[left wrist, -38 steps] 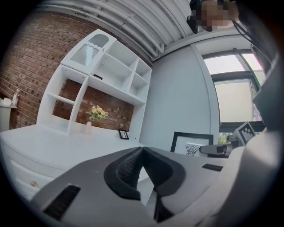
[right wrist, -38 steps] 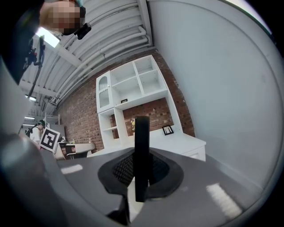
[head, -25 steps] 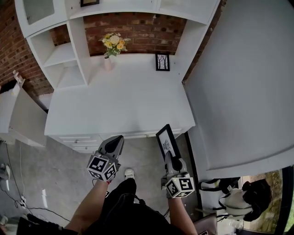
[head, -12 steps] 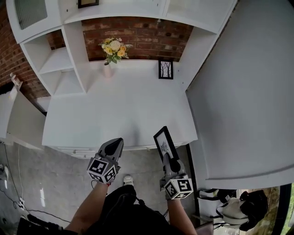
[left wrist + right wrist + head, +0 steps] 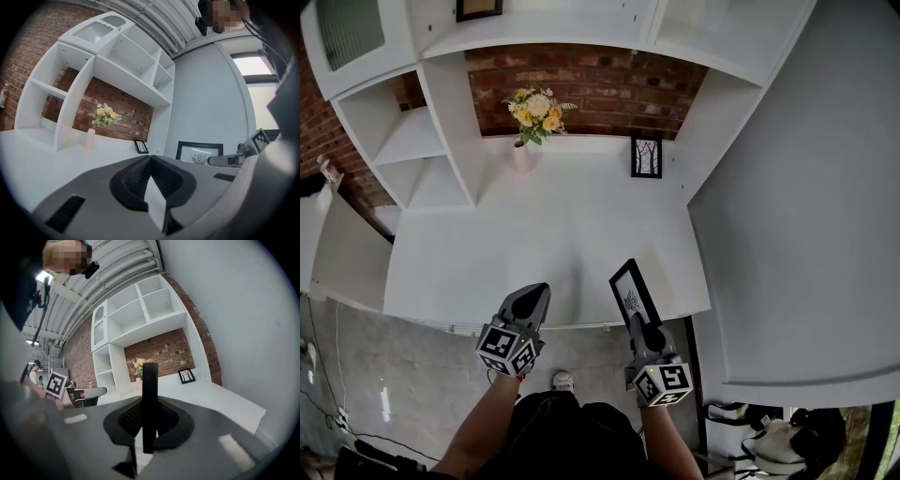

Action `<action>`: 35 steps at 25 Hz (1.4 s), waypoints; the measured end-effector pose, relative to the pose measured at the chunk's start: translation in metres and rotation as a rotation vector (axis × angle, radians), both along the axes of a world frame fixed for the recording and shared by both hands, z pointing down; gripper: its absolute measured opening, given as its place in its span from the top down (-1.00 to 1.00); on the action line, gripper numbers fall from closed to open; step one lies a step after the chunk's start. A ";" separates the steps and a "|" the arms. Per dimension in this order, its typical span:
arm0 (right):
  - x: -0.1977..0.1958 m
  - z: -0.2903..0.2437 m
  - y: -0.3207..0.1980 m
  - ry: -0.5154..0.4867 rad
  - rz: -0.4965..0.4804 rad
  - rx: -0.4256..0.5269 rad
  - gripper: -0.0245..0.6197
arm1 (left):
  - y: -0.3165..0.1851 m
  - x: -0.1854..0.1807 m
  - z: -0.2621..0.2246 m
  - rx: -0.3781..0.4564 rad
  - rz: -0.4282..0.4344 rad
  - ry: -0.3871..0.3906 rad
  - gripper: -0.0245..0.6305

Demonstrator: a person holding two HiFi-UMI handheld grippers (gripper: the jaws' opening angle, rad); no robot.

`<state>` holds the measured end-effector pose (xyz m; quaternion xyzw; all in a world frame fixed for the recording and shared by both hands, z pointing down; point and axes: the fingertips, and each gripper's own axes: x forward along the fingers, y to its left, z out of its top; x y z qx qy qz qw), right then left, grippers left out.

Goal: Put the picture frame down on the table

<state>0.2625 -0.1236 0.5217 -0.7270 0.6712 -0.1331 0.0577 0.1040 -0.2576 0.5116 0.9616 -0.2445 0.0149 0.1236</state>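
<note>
Vase (image 5: 521,155) and small frame (image 5: 646,157) stand at table (image 5: 544,234) rear.

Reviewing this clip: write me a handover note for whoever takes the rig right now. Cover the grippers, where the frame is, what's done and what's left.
Right gripper: shut on the frame, gripping its lower edge. The frame is upright over the front edge of the table, not yet set down.
Left gripper: shut, empty, level with the right one at the front edge.
Done: frame is in hand and at the table.
Left: lower it onto the bare tabletop, open the fingers, back off.
A second frame and a vase of flowers stand by the back wall, well clear.
</note>
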 end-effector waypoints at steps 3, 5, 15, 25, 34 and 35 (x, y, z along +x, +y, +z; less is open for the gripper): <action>0.001 0.005 -0.006 -0.003 -0.010 -0.013 0.84 | -0.004 -0.001 0.001 0.001 -0.005 -0.001 0.92; 0.001 0.008 -0.008 -0.002 -0.019 -0.023 0.84 | -0.006 -0.003 0.003 0.000 -0.015 -0.001 0.92; 0.008 0.035 -0.042 0.033 -0.097 -0.081 0.84 | -0.026 -0.004 0.017 -0.003 -0.103 -0.008 0.92; 0.017 0.050 -0.098 0.019 -0.224 -0.119 0.84 | -0.056 0.002 0.013 0.000 -0.179 -0.012 0.92; 0.007 0.066 -0.132 -0.154 -0.360 -0.157 0.84 | -0.074 0.001 0.025 -0.034 -0.247 -0.020 0.92; 0.005 0.068 -0.136 -0.180 -0.376 -0.163 0.84 | -0.076 0.001 0.025 -0.034 -0.253 -0.021 0.92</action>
